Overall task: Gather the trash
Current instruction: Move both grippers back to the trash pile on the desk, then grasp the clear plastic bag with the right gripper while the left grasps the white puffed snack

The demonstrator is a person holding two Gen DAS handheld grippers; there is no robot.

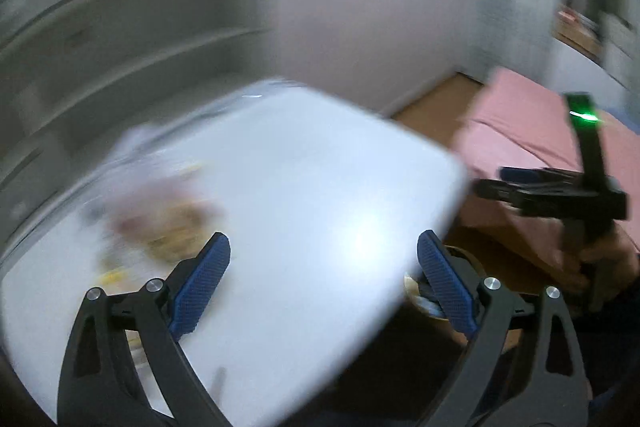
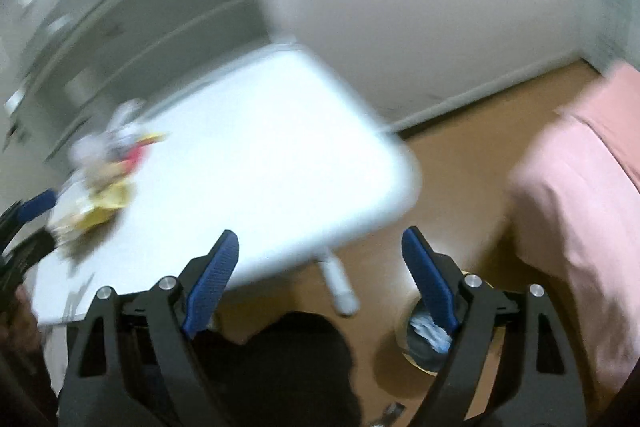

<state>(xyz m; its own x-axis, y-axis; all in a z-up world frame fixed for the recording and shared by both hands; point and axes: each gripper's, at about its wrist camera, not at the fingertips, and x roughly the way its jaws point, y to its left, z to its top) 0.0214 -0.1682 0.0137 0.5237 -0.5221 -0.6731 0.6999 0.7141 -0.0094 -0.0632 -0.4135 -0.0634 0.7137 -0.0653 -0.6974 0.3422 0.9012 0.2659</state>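
Both views are motion-blurred. A pile of trash, yellow, red and white wrappers [image 2: 104,183], lies on the left part of a white table [image 2: 280,147]; it also shows as a blurred brownish heap in the left wrist view [image 1: 160,227]. My left gripper [image 1: 324,267] is open and empty above the table's near side [image 1: 320,167]. My right gripper [image 2: 320,263] is open and empty, over the table's front edge and the floor. A small bin with white trash in it [image 2: 424,337] stands on the floor under the right gripper's right finger. The right gripper also shows at the right in the left wrist view [image 1: 488,189].
A pink bed or sofa [image 2: 580,207] stands at the right. The floor [image 2: 460,187] is brown wood. A white wall [image 2: 400,7] and grey cabinets [image 2: 140,27] stand behind the table. A dark shape [image 2: 292,359] lies low in front.
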